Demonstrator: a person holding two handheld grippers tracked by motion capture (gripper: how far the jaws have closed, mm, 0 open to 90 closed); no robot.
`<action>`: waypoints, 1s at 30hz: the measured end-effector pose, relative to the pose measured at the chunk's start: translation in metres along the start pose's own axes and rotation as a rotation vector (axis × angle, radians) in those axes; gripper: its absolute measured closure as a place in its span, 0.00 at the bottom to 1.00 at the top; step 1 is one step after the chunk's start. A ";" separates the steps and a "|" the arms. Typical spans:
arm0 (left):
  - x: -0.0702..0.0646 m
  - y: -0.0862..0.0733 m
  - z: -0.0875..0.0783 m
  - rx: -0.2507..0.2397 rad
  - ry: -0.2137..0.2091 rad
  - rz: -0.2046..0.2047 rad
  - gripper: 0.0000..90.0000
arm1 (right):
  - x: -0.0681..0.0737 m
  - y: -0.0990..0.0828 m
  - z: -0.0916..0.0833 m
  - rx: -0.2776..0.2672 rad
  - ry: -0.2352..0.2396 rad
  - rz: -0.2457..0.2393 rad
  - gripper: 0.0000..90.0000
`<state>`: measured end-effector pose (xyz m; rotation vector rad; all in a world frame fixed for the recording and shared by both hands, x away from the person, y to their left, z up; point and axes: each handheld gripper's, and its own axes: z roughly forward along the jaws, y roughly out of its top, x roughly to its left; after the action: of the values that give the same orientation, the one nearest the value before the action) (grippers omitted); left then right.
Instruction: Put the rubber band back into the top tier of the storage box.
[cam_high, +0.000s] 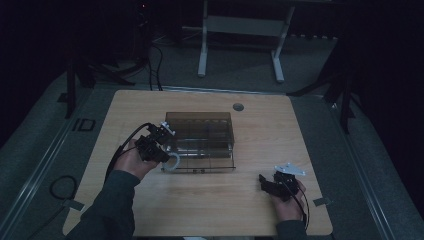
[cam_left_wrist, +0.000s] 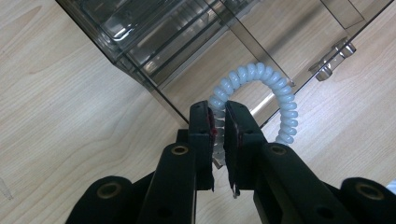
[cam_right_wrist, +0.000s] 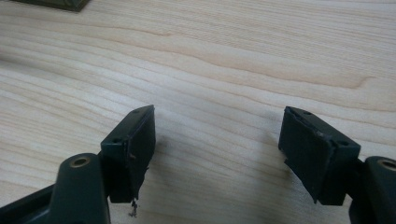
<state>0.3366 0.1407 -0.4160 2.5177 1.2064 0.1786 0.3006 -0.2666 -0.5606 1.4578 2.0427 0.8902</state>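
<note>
wooden table (cam_high: 210, 200): left tool (cam_left_wrist: 218, 122) clamps coil (cam_left_wrist: 275, 88) at box (cam_left_wrist: 177, 42) edge.

the high view is dim and murky, its far edges black; both gripper views are bright, with near claws blurred.

Dim room, grey floor (cam_high: 240, 60), white table frame (cam_high: 202, 50)

High view: looks forward and down from above the near edge of the table (cam_high: 210, 210), far off. Left gripper view: rides close, faces the clear box (cam_left_wrist: 187, 42) and wood, both shared with the high view. Right gripper view: sits low and near, faces bare wood.
</note>
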 end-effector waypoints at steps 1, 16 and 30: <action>0.000 0.000 0.000 0.000 0.000 0.001 0.91 | 0.000 0.000 0.000 0.000 0.000 0.000 0.30; -0.005 0.010 0.006 0.003 0.020 0.014 0.91 | 0.000 0.000 0.000 0.000 0.001 -0.001 0.30; 0.000 0.013 0.014 0.011 0.027 0.007 0.90 | 0.000 0.000 0.000 0.000 0.002 -0.001 0.30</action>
<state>0.3497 0.1295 -0.4239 2.5374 1.2120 0.2094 0.3004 -0.2665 -0.5606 1.4566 2.0448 0.8908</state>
